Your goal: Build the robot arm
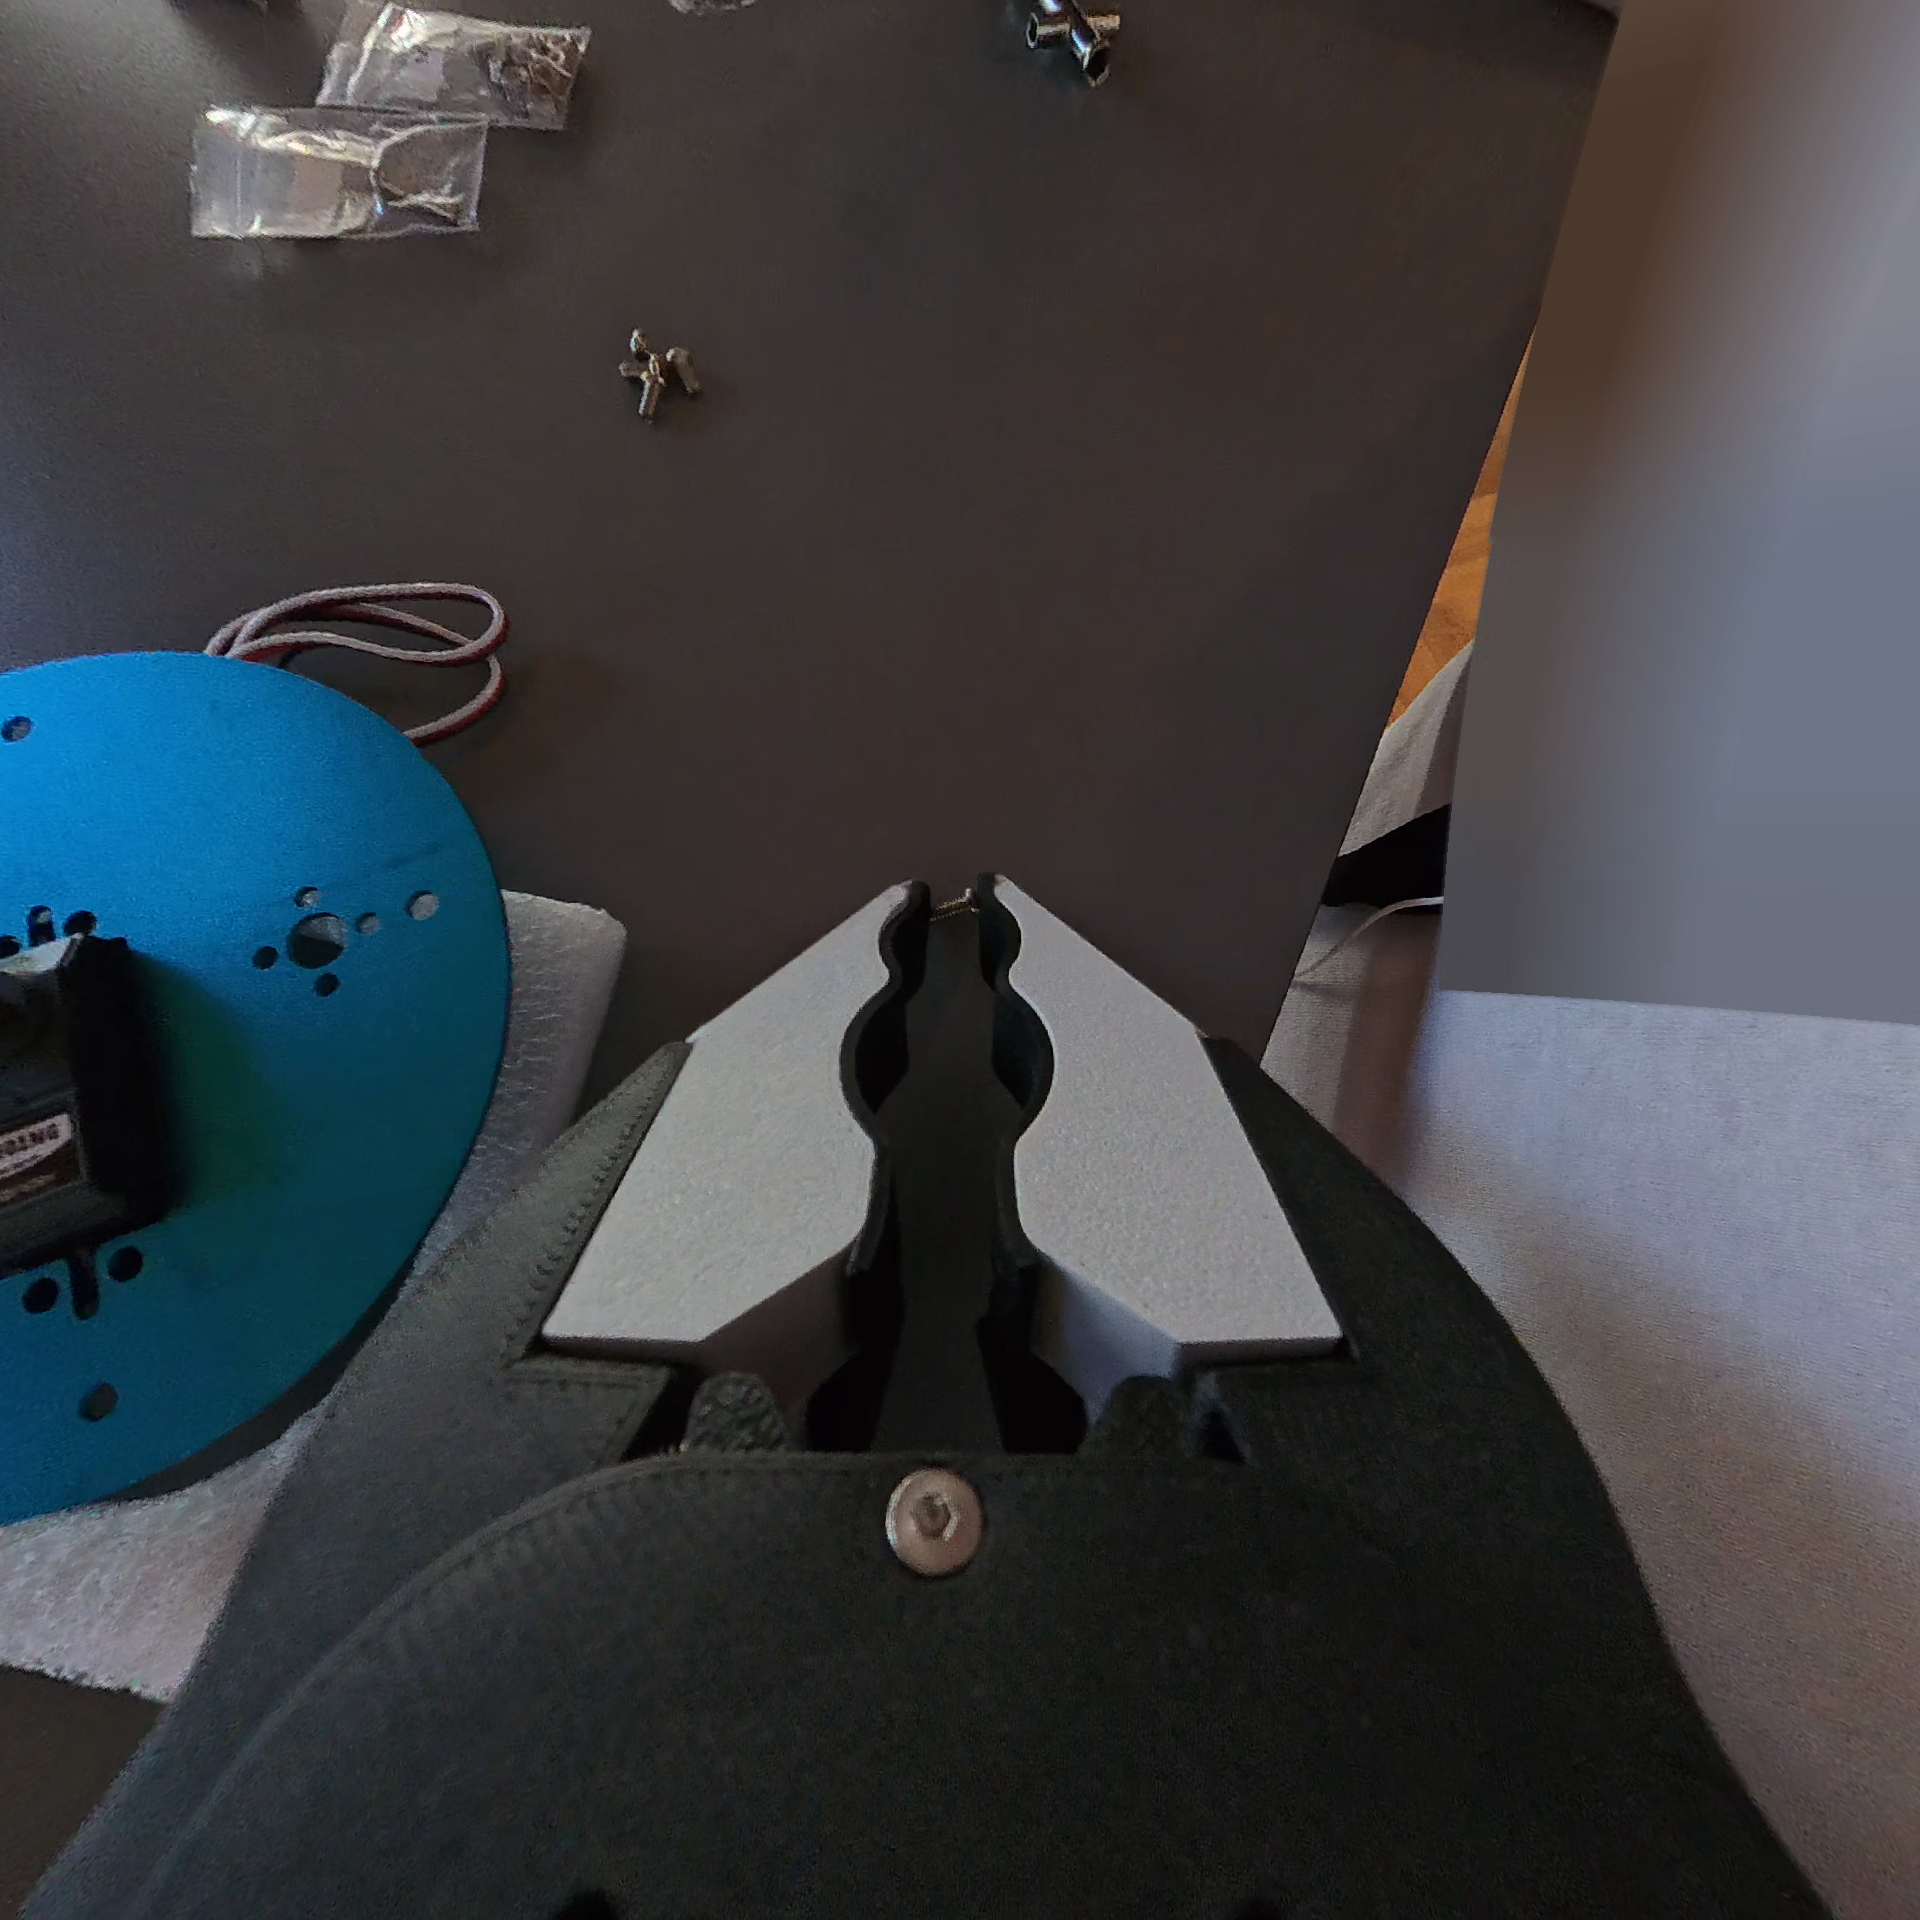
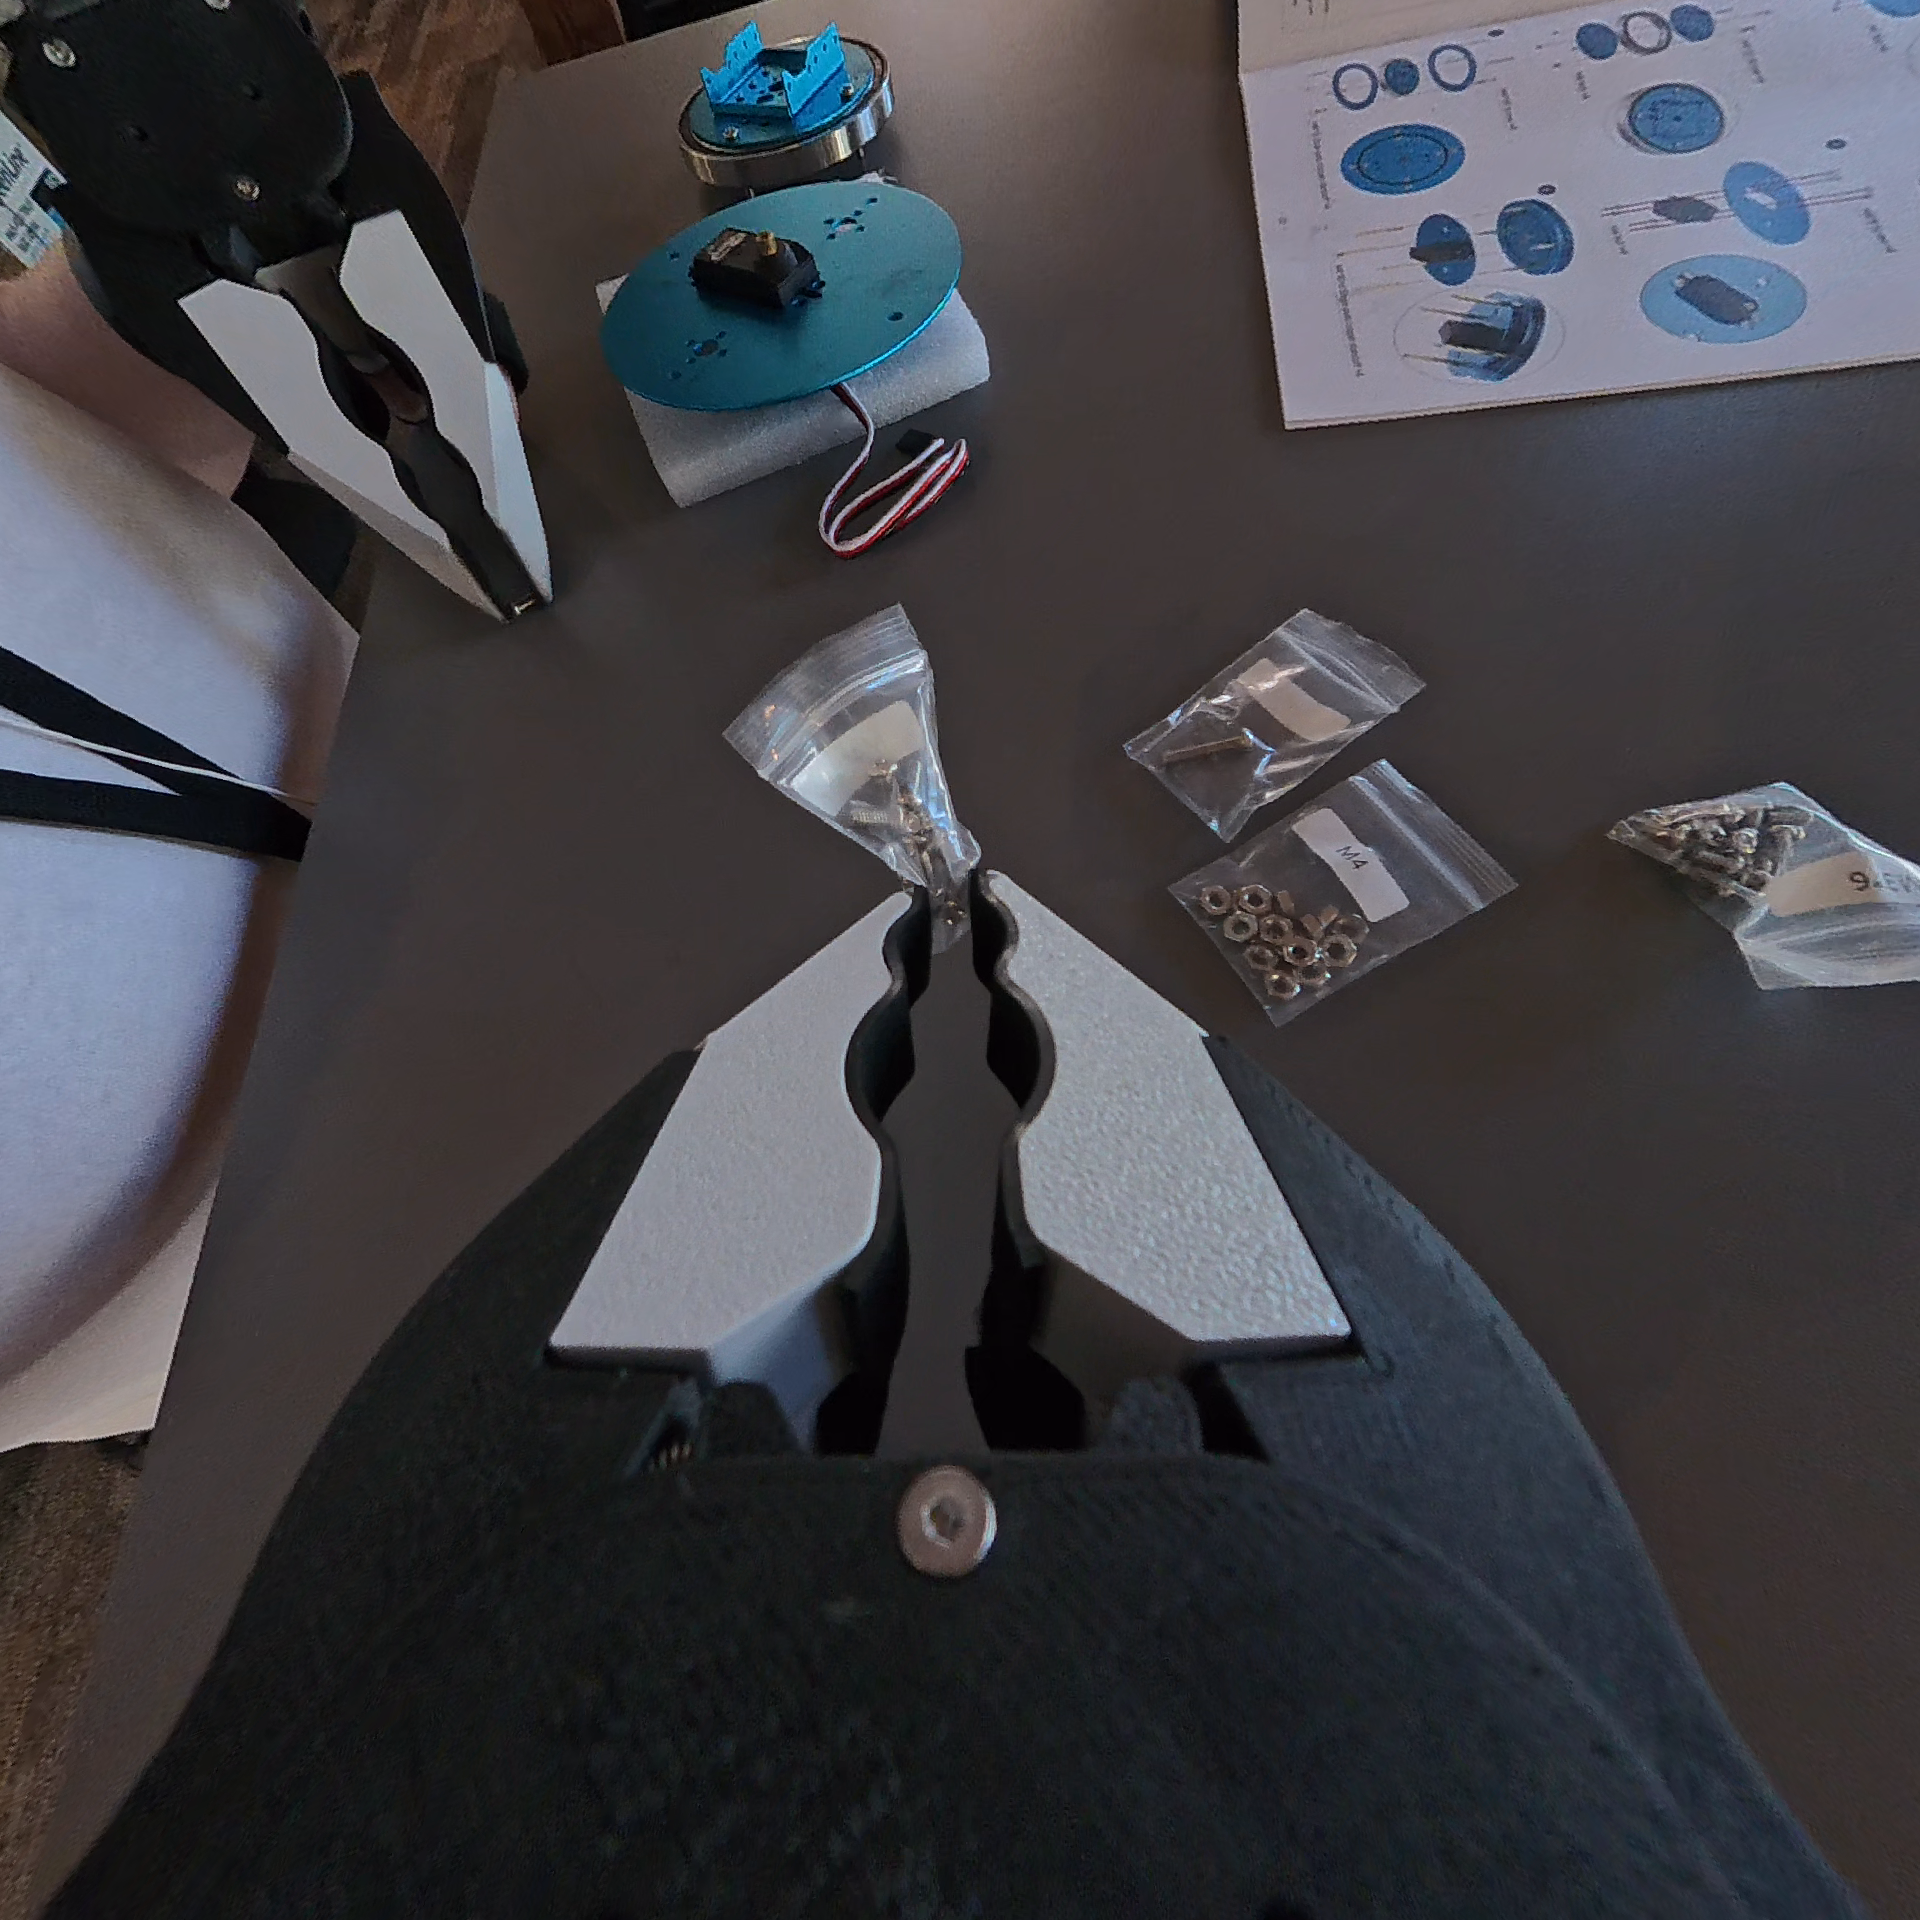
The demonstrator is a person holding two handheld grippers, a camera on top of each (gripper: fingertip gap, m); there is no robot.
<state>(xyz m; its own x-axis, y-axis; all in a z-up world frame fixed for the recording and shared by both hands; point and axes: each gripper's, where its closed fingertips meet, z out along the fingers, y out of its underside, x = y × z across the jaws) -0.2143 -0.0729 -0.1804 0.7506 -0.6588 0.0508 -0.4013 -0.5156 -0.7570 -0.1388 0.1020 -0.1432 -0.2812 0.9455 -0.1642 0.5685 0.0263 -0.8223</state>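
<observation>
— On the dark grey tabletop (image 2: 1351, 540), what is seen around the grippers?

— A round blue metal plate (image 2: 779, 286) carrying a small black servo (image 2: 753, 260) is set on a white foam block (image 2: 727, 457); three clear bags of hardware (image 2: 1340, 883) and a printed sheet of diagrams (image 2: 1579, 197) are laid to the right. A loose cluster of small screws (image 1: 657, 372) is seen ahead of the left gripper (image 1: 954, 902).

— And the fingers?

— A single small screw (image 1: 951, 906) is pinched between the nearly closed left tips. A clear zip bag of screws (image 2: 873, 769) is clamped by its corner in the right gripper (image 2: 948, 902), lifted above the table.
</observation>
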